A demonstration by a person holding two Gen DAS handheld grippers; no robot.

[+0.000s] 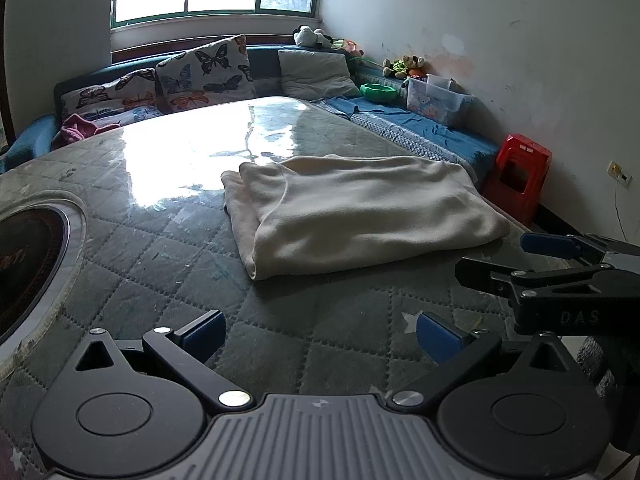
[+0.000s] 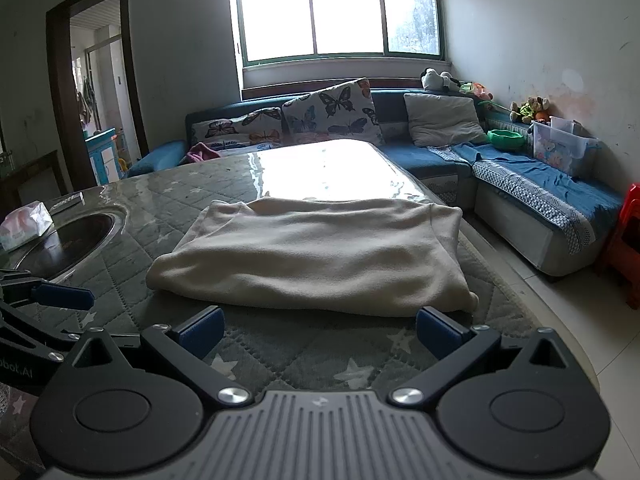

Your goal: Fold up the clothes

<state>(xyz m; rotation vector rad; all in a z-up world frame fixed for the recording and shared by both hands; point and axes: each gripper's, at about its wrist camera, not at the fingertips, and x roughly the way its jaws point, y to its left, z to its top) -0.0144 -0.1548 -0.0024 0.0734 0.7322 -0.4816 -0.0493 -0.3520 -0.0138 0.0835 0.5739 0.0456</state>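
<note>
A cream fleece garment (image 1: 360, 212) lies folded into a rough rectangle on the quilted grey-green table cover (image 1: 160, 264). In the right wrist view the same garment (image 2: 316, 256) sits just beyond the fingers. My left gripper (image 1: 320, 336) is open and empty, held back from the garment's near edge. My right gripper (image 2: 320, 334) is also open and empty, its blue pads close to the garment's front hem. The right gripper (image 1: 520, 256) shows at the right edge of the left wrist view, its fingers apart.
A round dark inset (image 2: 68, 244) sits in the table at left, with a tissue pack (image 2: 24, 224) beside it. A blue corner sofa (image 2: 520, 184) with butterfly cushions (image 2: 332, 108) runs behind. A red stool (image 1: 520, 176) stands by the wall.
</note>
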